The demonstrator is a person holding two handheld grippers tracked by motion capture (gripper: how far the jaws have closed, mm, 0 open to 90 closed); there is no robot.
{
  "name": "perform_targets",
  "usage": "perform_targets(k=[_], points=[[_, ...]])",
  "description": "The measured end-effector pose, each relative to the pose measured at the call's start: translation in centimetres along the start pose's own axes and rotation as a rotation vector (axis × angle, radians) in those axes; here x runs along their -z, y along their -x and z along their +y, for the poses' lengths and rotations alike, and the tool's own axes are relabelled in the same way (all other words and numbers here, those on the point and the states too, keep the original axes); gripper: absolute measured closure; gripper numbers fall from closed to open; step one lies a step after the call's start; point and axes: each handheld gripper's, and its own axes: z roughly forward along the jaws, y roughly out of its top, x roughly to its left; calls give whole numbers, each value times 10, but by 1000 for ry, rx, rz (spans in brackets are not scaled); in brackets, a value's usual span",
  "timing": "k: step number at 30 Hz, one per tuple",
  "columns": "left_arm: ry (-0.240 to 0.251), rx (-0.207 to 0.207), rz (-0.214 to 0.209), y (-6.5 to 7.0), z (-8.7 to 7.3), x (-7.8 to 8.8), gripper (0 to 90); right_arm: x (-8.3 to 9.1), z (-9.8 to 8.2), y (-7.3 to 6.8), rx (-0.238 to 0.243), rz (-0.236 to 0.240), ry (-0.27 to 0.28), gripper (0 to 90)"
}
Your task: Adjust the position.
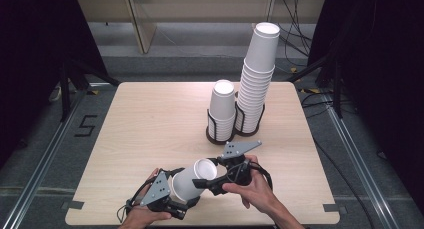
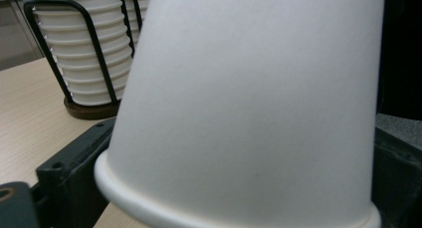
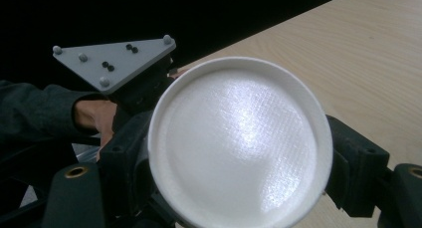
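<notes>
Near the front edge of the pale wooden table [image 1: 150, 119], a white paper cup [image 1: 192, 179] lies tilted between both tools. Its base end sits between the wide-spread jaws of the left gripper [image 1: 172, 201], whose pads I cannot tell are touching it. By its closed bottom end, the right gripper [image 1: 210, 181] clamps it. Farther back stand two stacks of white paper cups [image 1: 252, 84] in black wire holders [image 1: 220, 134].

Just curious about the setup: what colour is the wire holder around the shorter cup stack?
Black wire holder on a dark brown base, clearest in the left gripper view.
</notes>
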Motion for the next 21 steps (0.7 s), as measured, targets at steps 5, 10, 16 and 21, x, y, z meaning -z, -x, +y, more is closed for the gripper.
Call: perform_targets(k=[5,10,16,21], points=[[-4,7,1,1,1,-1,35,-1,0,0,-11,15,2,253],[-43,-9,-1,-2,5,5,76,-1,-1,2,-15,20,-1,250],[-62,-30,-7,-2,7,7,101,-1,-2,4,-19,38,-6,245],[-59,-30,-3,-1,6,7,69,-2,-3,4,-24,47,-14,248]])
